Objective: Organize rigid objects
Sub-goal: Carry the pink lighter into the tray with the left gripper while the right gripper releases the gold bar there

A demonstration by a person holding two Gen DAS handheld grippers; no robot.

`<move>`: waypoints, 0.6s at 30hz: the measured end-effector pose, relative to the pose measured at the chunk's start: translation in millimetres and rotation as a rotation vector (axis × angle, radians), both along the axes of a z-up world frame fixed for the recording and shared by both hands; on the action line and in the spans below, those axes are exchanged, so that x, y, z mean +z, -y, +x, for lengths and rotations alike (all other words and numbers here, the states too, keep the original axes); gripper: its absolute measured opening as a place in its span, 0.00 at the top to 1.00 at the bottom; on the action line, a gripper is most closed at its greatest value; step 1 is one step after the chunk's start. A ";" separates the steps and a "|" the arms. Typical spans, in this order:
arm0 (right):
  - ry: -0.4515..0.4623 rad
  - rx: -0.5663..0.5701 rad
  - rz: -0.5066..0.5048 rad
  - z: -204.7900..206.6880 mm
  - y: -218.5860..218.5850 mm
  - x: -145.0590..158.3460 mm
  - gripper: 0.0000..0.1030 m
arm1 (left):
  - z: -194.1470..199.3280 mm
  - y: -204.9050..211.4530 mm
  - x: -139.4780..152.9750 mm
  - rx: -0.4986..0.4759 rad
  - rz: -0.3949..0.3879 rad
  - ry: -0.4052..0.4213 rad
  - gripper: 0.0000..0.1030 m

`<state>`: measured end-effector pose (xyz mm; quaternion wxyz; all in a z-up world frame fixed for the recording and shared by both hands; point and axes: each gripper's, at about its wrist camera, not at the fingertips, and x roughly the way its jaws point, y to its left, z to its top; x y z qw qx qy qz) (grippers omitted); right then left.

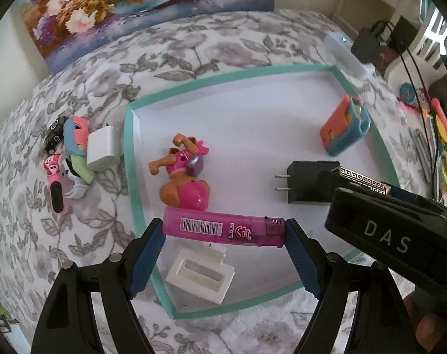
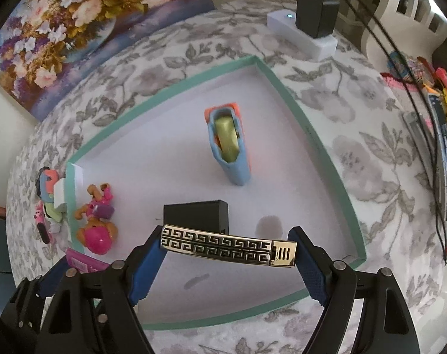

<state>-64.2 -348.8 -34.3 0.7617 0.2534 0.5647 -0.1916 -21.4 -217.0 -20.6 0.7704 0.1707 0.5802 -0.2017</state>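
Your left claw (image 1: 224, 233) grips a pink lighter (image 1: 223, 230) crosswise above the teal-rimmed tray (image 1: 129, 135), just this side of the toy dog (image 1: 183, 174) lying in it.

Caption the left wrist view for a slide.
Left gripper holds a pink lighter lengthwise over the teal-rimmed tray, above a toy dog.

Soft, even daylight fills both views, with no harsh glare. Faint shadows sit on the white tray floor (image 2: 193, 153) at lower centre of the right view. Fisheye bending curves the tray's edges, and black vignetting fills the corners. Objects toward the upper right look slightly smeared.
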 end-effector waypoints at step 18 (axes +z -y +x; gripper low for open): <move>-0.030 0.004 0.016 3.9 0.2 -12.3 0.17 | 4.0 -1.9 -12.4 0.020 0.039 -0.022 0.20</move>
